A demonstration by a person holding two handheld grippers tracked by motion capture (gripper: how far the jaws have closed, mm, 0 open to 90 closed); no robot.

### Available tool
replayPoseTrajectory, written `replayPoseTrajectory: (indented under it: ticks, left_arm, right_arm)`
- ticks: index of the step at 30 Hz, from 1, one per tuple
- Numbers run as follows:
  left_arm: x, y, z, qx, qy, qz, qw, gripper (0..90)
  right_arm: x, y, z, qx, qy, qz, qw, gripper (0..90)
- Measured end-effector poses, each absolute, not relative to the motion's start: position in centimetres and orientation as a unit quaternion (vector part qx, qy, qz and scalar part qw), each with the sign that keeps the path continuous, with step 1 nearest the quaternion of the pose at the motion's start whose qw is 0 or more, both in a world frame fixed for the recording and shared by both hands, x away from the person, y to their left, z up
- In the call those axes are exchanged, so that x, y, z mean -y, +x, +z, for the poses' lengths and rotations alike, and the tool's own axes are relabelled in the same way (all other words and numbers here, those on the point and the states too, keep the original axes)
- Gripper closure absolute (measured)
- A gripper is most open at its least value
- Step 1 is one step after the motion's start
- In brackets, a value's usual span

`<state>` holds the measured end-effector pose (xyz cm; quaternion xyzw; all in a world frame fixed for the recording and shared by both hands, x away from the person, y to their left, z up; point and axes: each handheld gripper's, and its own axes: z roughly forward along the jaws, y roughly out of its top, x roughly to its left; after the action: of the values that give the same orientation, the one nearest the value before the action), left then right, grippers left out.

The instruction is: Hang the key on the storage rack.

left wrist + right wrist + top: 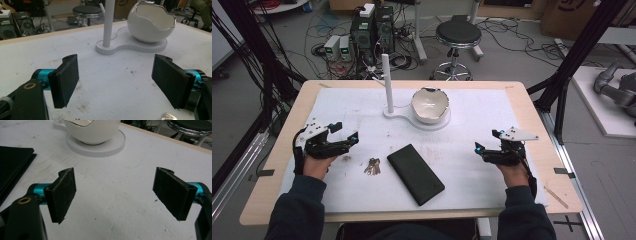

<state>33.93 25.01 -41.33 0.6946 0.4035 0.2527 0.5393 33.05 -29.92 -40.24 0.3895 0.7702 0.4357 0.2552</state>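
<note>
Keys [372, 166]: small metal bunch lying flat on the white mat, at about 7 o'clock from the tabletop's centre, just beside the near-left corner of the wallet and near my left claw; nothing touches it. In my left gripper view its tip peeks in at the bottom edge [168, 116], near the right-hand pad.
Left claw [347, 132]: at 9 o'clock on the tabletop, held in my left hand, pointing toward the centre. Jaws spread wide, nothing between them. In its own view [115, 82] only bare, scuffed mat lies between the pads [66, 80].
Wallet [415, 173]: long flat black case, lying slantwise at 6 o'clock, its far end pointing to 11 o'clock. Its edge shows at the left of my right gripper view [12, 167].
Post [387, 84]: white upright rod at 12 o'clock, standing on one end of a flat white base [398, 114].
Bowl [430, 105]: white, egg-shaped with a jagged silver rim, sitting on the round end of that base, just at 3 o'clock of the post.
Right claw [484, 145]: at 3 o'clock on the tabletop, held in my right hand, pointing toward the centre. Jaws spread wide and empty; in its own view [113, 195] bare mat lies between them, the bowl ahead at 11 o'clock.
Tabletop [287, 170]: pale wood, covered by the white mat [472, 120].
</note>
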Motion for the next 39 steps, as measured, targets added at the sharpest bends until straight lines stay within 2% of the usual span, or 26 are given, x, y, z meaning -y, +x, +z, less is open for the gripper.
replayPoseTrajectory:
  ticks: [14,19,23,27,30,32,33,34,37,39]
  left_arm:
    - [-24.6,34.4,-41.7,-0.405,0.700,0.240,0.537,24.1]
    - [-24.5,34.1,-41.5,-0.391,0.705,0.231,0.544,32.2]
    - [-24.3,33.7,-41.8,-0.361,0.729,0.202,0.546,40.4]
    - [-24.0,33.9,-42.3,-0.360,0.742,0.177,0.537,32.0]
    - [-23.2,34.2,-42.9,-0.348,0.768,0.129,0.523,31.9]
    - [-22.9,34.1,-43.1,-0.336,0.778,0.118,0.517,34.5]
    - [-22.7,34.1,-43.3,-0.325,0.788,0.106,0.512,45.6]
    - [-22.4,34.0,-43.5,-0.305,0.804,0.087,0.503,50.3]
    - [-22.0,33.8,-43.7,-0.287,0.818,0.081,0.491,60.5]
    - [-21.9,33.8,-43.8,-0.285,0.821,0.078,0.489,64.0]
  right_arm:
    - [30.8,33.0,-40.6,-0.767,0.398,0.435,0.255,19.0]
    - [30.6,32.8,-40.2,-0.763,0.397,0.438,0.260,19.0]
    - [29.9,32.5,-40.1,-0.768,0.389,0.436,0.261,19.0]
    - [29.4,32.9,-40.2,-0.773,0.383,0.434,0.261,19.0]
    - [29.1,33.5,-40.8,-0.782,0.382,0.425,0.251,19.0]
    - [29.1,33.6,-40.9,-0.783,0.381,0.423,0.250,19.0]
    - [29.1,33.7,-40.9,-0.784,0.382,0.422,0.250,19.0]
    - [29.1,33.7,-40.9,-0.782,0.383,0.424,0.251,19.0]
    - [29.2,33.5,-40.8,-0.782,0.382,0.424,0.252,19.0]
    - [29.2,33.5,-40.8,-0.781,0.382,0.424,0.253,19.0]
